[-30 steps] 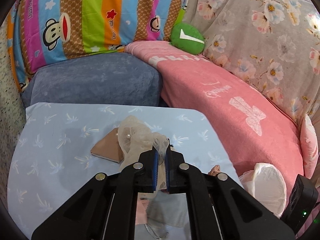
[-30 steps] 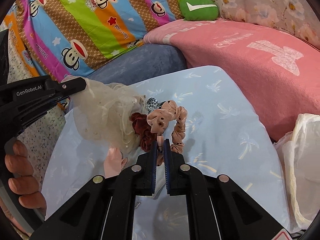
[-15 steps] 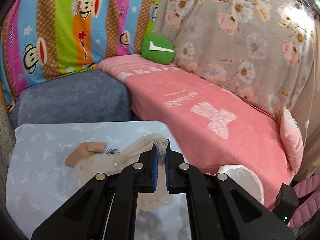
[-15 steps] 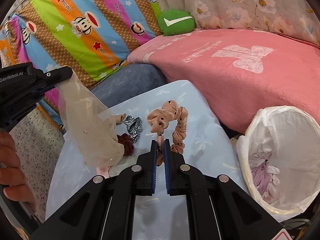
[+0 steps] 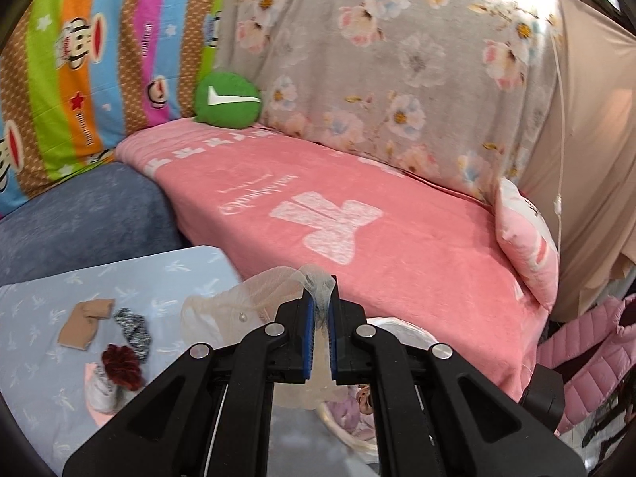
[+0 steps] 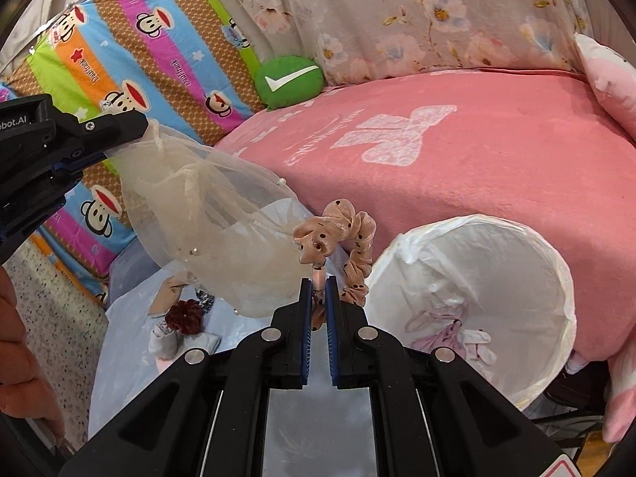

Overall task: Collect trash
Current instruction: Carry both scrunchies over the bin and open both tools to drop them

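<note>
With some scraps already in the lined bin [image 6: 516,278] just right of my right claw [image 6: 317,314], it pinches a dotted scrunchie [image 6: 349,238]; my left claw [image 5: 318,318] grips sheer mesh fabric [image 6: 214,214], four bits [image 5: 123,361] remaining on the table [image 5: 39,397] below-left

The left tool [image 6: 131,129] bore the partial white lettering "obot.AI". The green cushion [image 6: 292,81] showed a white check mark.

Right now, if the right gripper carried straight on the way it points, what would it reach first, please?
Probably the pink blanket on the sofa. The right gripper, shut on the spotted scrunchie, aims just left of the lined bin; depth is unclear.
</note>
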### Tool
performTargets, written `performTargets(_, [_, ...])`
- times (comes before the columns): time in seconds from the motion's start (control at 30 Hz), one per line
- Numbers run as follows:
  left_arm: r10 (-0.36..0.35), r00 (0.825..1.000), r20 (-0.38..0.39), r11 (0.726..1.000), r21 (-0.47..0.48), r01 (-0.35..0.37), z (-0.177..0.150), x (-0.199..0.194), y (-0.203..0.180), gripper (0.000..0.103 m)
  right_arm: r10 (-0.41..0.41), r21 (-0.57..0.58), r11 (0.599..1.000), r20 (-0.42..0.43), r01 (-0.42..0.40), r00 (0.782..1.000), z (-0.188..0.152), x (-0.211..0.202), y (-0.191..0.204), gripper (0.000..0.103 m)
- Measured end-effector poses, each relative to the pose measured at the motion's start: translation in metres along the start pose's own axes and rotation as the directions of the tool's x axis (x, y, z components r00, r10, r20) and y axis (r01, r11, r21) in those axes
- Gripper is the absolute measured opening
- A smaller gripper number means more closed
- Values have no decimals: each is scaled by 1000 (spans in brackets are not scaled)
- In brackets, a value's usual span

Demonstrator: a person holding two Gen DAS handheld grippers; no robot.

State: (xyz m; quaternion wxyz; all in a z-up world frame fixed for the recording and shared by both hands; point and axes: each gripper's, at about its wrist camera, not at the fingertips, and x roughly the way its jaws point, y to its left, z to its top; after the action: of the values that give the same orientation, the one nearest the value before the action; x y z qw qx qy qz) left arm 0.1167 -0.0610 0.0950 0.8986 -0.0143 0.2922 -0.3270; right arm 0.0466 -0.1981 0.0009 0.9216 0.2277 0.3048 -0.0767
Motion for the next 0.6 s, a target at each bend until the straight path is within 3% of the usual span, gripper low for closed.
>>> performTargets(0.47, [-136, 980, -144, 989, 35, 143, -28, 46, -66, 9, -91, 89, 992, 9, 90, 996, -4, -28, -73, 7])
performTargets(0.5, [-142, 976, -162, 988, 31, 149, -31, 50, -67, 14, -93, 92, 992, 8, 91, 996, -4, -27, -74, 7])
performTargets(0.53, [-144, 973, -179, 988, 26, 151, -34, 54, -67, 34, -94, 97, 991, 9, 93, 996, -5, -27, -76, 10])
performTargets(0.57, [-131, 974, -184, 990, 25, 138, -37, 55, -67, 62, -99, 100, 990, 14, 97, 995, -5, -27, -77, 12])
performTargets(0.6, [-108, 980, -169, 993, 20, 113, -40, 54, -65, 70, -102, 102, 990, 15, 100, 995, -5, -27, -78, 13])
